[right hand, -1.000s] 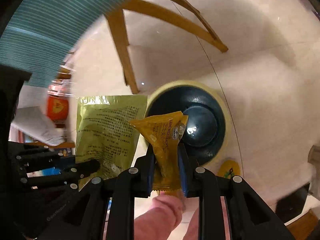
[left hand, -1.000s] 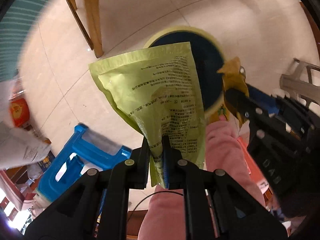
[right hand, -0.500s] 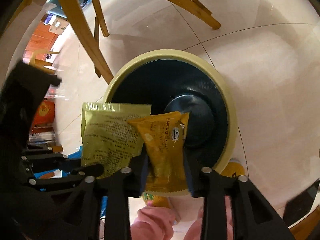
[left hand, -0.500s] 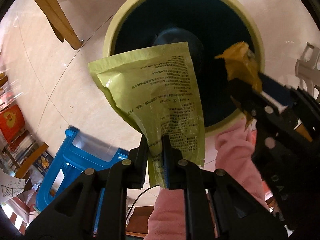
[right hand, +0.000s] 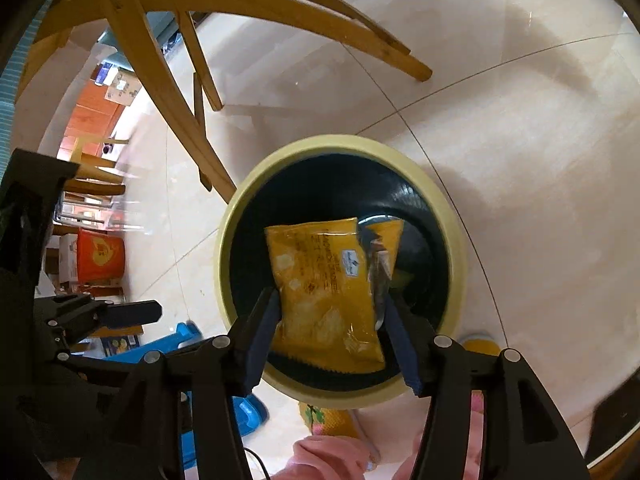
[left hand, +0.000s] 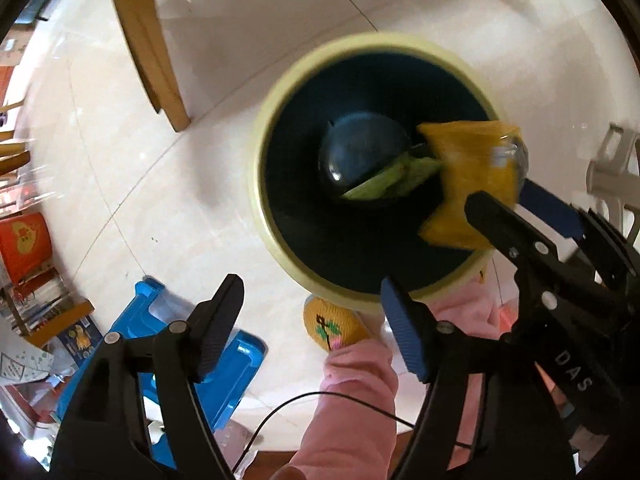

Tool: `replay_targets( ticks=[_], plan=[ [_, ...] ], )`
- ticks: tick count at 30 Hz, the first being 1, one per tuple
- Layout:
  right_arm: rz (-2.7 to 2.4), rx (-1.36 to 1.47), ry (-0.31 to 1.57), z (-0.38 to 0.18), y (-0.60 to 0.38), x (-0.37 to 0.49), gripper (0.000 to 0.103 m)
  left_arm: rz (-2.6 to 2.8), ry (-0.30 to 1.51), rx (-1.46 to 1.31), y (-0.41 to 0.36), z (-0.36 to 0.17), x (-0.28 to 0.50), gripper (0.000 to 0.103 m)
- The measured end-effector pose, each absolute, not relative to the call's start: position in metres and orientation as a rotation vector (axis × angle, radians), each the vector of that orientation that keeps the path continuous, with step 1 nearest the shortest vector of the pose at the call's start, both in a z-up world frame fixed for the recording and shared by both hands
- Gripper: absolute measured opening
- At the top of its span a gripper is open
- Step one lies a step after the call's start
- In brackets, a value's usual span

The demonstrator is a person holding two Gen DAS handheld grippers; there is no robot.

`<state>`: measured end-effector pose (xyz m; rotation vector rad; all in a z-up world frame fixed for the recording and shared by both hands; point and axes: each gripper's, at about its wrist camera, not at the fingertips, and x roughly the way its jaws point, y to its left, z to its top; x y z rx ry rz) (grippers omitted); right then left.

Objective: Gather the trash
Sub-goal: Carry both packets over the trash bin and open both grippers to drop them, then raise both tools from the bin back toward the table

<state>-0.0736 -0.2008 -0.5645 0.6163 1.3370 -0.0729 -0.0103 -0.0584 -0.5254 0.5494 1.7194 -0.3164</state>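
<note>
Now the drop, both pkts over the bin; left tool [left hand: 312,304] at frame bottom has jaws wide apart, nothing held; right tool [right hand: 332,320] jaws spread w/ yellow wrapper [right hand: 326,292] loose between; keep it centred over bin [right hand: 456,240]; green pouch [left hand: 394,180] lies at bin's bottom, mid-frame.

We see a glossy yellow foil wrapper [right hand: 326,292], a smooth plastic bin [left hand: 276,240] with a shiny dark liner, polished floor tiles [left hand: 120,184] and varnished wooden chair legs [right hand: 160,84].
</note>
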Motion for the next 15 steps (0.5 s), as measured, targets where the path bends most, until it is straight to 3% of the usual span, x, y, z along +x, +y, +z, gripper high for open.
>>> replay_targets(
  ticks=[15],
  plan=[
    [-0.066, 0.629, 1.254, -0.473, -0.194, -0.091, 0.056, -0.287, 1.550, 0.462, -0.034, -0.441, -0.029, 0.069]
  ],
)
